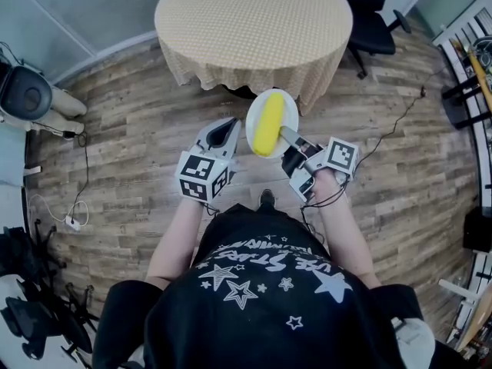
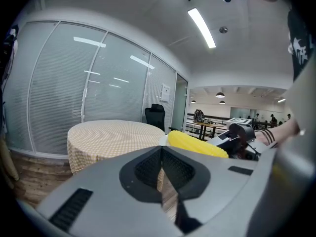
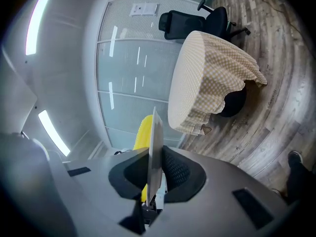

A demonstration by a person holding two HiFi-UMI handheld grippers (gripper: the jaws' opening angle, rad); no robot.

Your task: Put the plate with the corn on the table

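Wood-plank floor [image 1: 131,129] under everything; cables trail across it on both sides.

Round tabletop under a beige checked cloth [image 1: 254,18], ahead of both tools. Its far edge is cut off at the top of the head view. Top looks bare where visible.

Person in a black star-print shirt [image 1: 261,283], seen from above, forearms reaching forward. One shoe toe shows below the tools.

Black office chair [image 1: 369,21] beyond the tabletop, to the right of the right tool; partly out of frame.

Left tool [image 1: 228,125]: jaws pressed together, nothing between them, just left of the plate and apart from it. Its marker cube sits nearer the person.

Right tool [image 1: 286,134]: jaws clamped on the near rim of the plate. In the right gripper view the plate stands edge-on as a thin blade between the pads.

White round plate [image 1: 287,108]: held in the air ahead of the right tool, just short of the tabletop, not resting on it. Its far rim overlaps the hanging cloth in the head view. Most of its face is hidden by the corn.

Yellow corn cob [image 1: 268,123]: lies lengthwise on the plate, pointing away from the right tool. The right gripper view shows only a sliver behind the plate.
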